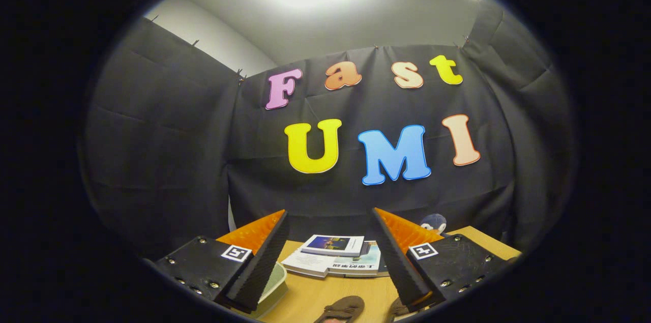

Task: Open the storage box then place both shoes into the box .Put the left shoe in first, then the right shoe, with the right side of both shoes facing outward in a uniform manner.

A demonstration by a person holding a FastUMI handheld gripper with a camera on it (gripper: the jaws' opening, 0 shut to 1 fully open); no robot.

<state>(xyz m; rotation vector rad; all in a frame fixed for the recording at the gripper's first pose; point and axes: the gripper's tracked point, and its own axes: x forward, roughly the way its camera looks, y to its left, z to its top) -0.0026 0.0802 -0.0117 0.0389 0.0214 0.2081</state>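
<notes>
Your jaws [328, 257] wide apart, holding nothing, raised above desk [325, 295]. Two brown shoes [342, 309] lie low between fingers, near you. Pale green storage box [272, 287] corner under left finger. Books [335, 257] beyond. Likely pre-approach pose.

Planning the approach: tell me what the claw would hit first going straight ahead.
Probably the stack of books on the wooden table, just beyond the open claw; depth is unclear, so it may pass over them.

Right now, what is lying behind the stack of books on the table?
Behind the stack of books, a dark blue plush toy peeks up near the table's far edge, before the black cloth wall. Its lower part is covered by a finger of the open gripper.
</notes>
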